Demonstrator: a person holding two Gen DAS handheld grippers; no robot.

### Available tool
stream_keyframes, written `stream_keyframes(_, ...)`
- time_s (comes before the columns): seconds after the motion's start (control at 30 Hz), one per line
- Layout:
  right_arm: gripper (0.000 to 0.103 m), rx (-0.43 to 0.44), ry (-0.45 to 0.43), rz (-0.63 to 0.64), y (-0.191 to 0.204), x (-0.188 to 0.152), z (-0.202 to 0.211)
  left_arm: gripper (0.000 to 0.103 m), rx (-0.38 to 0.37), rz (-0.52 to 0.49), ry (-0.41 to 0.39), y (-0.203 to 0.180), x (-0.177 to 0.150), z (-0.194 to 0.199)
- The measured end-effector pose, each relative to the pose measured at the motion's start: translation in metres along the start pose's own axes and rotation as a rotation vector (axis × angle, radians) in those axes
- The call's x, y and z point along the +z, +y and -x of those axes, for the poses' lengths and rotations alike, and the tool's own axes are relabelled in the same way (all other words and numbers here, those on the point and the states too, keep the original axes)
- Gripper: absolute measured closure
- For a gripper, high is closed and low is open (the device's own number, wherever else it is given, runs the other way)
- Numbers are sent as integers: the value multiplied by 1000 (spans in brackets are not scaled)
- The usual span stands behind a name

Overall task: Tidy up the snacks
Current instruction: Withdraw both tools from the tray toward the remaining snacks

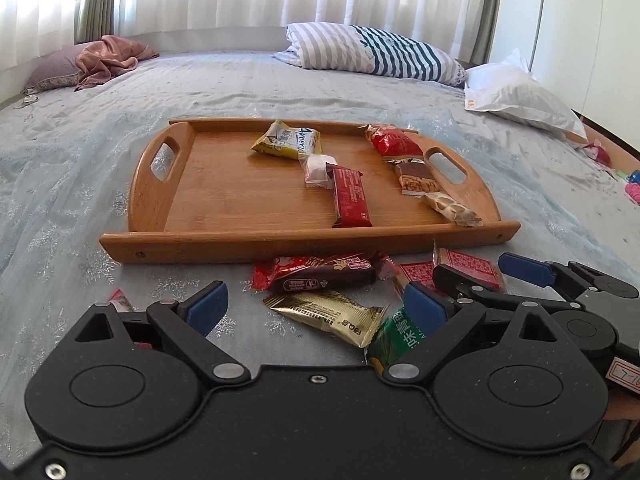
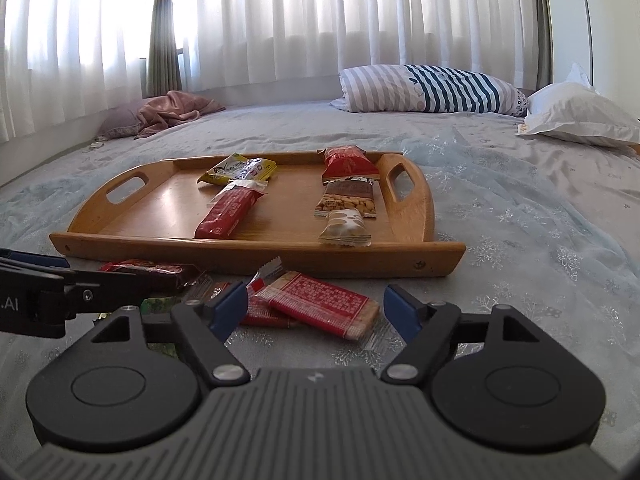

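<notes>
A rectangular bamboo tray with cut-out handles [image 1: 240, 200] is sitting on a pale blue bedspread with a snowflake pattern [image 1: 60, 200]. Six snacks are lying inside the tray: a yellow wrapped packet [image 1: 286, 140] near the far rim, a small clear packet with a white sweet [image 1: 318, 170] just beside it, and a long dark red bar [image 1: 352, 196] touching that packet and reaching toward the near rim. Along the right side a red packet [image 1: 392, 140], a brown peanut bar [image 1: 418, 178] and a beige packet [image 1: 452, 208] are lying in a line, end to end.

More snacks are waiting on the bedspread just in front of the tray's near rim: a red and brown wrapped bar [image 1: 324, 274], a gold foil packet [image 1: 328, 316], a green packet [image 1: 400, 340] partly hidden behind the left tool, and a flat red printed cracker packet [image 2: 324, 304] overlapping a second red one.

The left gripper [image 1: 316, 310] is hovering low with its blue pads spread wide over the gold packet, gripping nothing. The right gripper [image 2: 314, 308] is also standing wide open, its pads flanking the red cracker packet without touching it.

At the far side, a blue-and-grey striped pillow [image 2: 432, 88], a white pillow [image 2: 580, 116] and a crumpled pink cloth [image 2: 176, 112] are resting before white curtains [image 2: 320, 20].
</notes>
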State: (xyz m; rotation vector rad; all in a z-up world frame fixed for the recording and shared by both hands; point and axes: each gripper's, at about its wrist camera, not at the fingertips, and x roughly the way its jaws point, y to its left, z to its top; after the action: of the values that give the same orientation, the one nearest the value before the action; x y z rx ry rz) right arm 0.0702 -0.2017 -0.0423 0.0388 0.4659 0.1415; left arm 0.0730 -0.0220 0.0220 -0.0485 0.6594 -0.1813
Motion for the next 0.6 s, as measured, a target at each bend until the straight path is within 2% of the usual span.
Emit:
stream_keyframes(0.07,17,2,4,-2,0,0,-1,13,3,-5,-7,1,-1,2)
stream_keyframes(0.13,16,3,7,-6,0,0,-1,25,1,0,-10,4,-1,5)
stream_keyframes(0.2,16,6,9,-13,-2,0,-2,53,-7,12,5,6,-1,7)
stream_keyframes(0.27,16,7,10,-17,-2,0,-3,63,-26,33,30,9,0,8)
stream_keyframes(0.4,15,4,10,-10,-2,-1,-3,64,-71,77,55,13,-1,5)
stream_keyframes(0.6,15,6,11,-8,-1,-2,-4,60,-66,102,66,9,-1,-10)
